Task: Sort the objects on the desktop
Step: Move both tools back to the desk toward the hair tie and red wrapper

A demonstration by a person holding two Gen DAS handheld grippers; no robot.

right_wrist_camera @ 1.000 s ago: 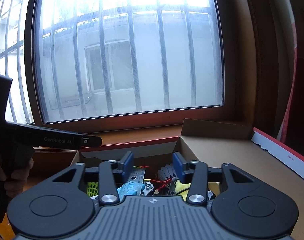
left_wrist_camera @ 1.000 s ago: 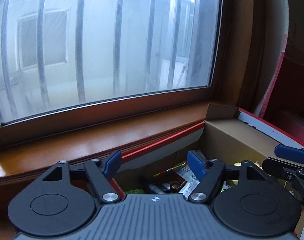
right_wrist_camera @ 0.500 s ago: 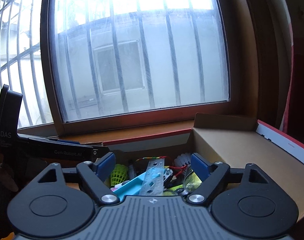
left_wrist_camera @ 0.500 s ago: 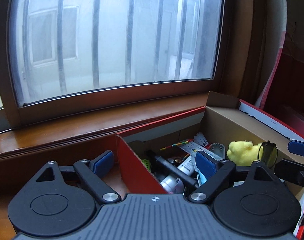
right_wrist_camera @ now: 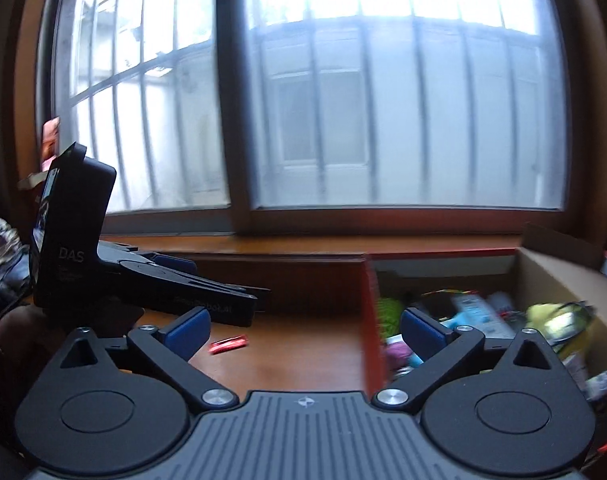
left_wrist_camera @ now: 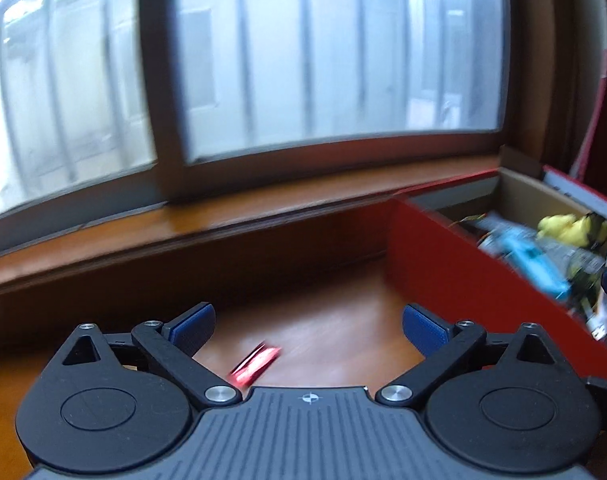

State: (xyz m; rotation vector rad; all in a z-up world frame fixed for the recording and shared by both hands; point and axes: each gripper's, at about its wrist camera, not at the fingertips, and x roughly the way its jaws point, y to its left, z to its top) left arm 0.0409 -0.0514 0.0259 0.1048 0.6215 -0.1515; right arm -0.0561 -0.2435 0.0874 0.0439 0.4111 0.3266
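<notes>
A small red wrapped item [left_wrist_camera: 255, 363] lies on the wooden desk [left_wrist_camera: 335, 320], just in front of my open left gripper [left_wrist_camera: 308, 326] and nearer its left finger. In the right wrist view the same red item [right_wrist_camera: 228, 344] lies left of centre, past the left fingertip of my open right gripper [right_wrist_camera: 303, 330]. A red cardboard box [left_wrist_camera: 463, 264] stands to the right, filled with mixed objects: a yellow plush toy [left_wrist_camera: 563, 226] and a light blue item [left_wrist_camera: 531, 256]. The box [right_wrist_camera: 369, 320] sits right of the right gripper, whose right finger overlaps its wall. Nothing is held.
A barred window [right_wrist_camera: 383, 100] with a wooden sill [left_wrist_camera: 263, 208] runs along the back. The left gripper's black body [right_wrist_camera: 103, 264], in a hand, shows at the left of the right wrist view. Bare desk lies between the red item and the box.
Both grippers have swung left and down, away from above the box toward the bare desk. Both have opened wider. The red item has come into view.
</notes>
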